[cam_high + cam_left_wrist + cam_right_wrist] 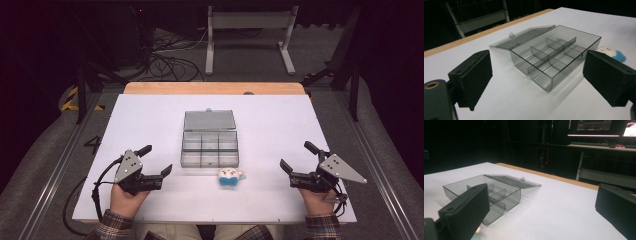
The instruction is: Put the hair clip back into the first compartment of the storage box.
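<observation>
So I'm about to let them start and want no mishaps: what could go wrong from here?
Likely risks:
1. The clear divided box looks light, so a nudge from the open left gripper could slide it.
2. Its lid lies flat behind and could get knocked.
3. The small blue-and-white toy sits just in front of the box; a sweeping jaw might push it away rather than grip it. The right gripper is also open, further off.

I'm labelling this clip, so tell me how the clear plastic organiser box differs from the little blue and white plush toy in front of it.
The smoky clear plastic compartment box is rigid, rectangular and see-through; the small blue and white plush toy is soft, rounded and opaque. The box is much larger than the toy. The box lies open with its lid folded flat behind it and its compartments empty; the toy has nothing to open. Both rest on the white table, untouched by either claw.
</observation>
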Motion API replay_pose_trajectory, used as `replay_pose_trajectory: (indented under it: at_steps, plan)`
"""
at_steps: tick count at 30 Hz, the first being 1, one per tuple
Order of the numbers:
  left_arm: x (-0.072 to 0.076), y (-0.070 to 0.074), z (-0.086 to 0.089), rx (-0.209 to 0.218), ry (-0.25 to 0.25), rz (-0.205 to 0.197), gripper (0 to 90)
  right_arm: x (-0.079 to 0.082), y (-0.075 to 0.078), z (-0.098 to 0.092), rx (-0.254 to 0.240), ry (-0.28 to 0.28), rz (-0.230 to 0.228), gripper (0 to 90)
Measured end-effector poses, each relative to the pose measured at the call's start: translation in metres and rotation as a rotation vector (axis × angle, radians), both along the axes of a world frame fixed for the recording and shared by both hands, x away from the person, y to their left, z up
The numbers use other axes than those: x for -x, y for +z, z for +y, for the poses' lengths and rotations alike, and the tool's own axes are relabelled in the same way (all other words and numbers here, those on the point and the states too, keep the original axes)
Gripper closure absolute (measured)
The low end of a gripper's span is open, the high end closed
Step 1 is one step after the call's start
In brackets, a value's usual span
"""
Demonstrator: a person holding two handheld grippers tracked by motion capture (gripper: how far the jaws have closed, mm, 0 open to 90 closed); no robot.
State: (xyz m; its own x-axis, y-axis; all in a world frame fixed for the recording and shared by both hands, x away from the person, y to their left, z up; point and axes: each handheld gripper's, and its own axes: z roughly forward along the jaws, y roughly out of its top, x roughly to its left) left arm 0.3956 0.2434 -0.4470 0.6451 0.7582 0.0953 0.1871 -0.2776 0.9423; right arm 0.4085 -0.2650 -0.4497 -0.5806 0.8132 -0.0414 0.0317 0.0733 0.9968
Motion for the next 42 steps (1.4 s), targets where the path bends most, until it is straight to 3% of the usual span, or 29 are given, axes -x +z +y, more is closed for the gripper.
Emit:
replay_pose_trajectory:
  at_steps: [4, 6, 14, 20, 28, 42]
  plan:
    - [0.0, 0.001, -0.008, 0.012, -0.012, 0.01, 9.1, 0.0, 0.0, 0.0, 0.001, 0.001, -0.003, 0.3]
    - [0.0, 0.002, -0.013, -0.008, -0.022, 0.011, 7.6, 0.0, 0.0, 0.001, 0.007, -0.001, -0.006, 0.3]
    - [0.0, 0.0, -0.035, -0.022, -0.064, 0.038, 6.7, 0.0, -0.001, 0.002, 0.025, -0.005, -0.004, 0.3]
    - [-0.004, -0.004, -0.04, -0.048, -0.073, 0.092, 5.6, 0.001, 0.0, 0.003, 0.023, -0.016, -0.013, 0.2]
    - [-0.005, -0.006, -0.049, -0.055, -0.087, 0.123, 5.1, 0.001, 0.0, 0.005, 0.029, -0.007, -0.017, 0.2]
    - [-0.004, -0.015, -0.081, -0.091, -0.091, 0.172, 5.4, 0.0, -0.002, 0.006, 0.024, -0.003, -0.009, 0.2]
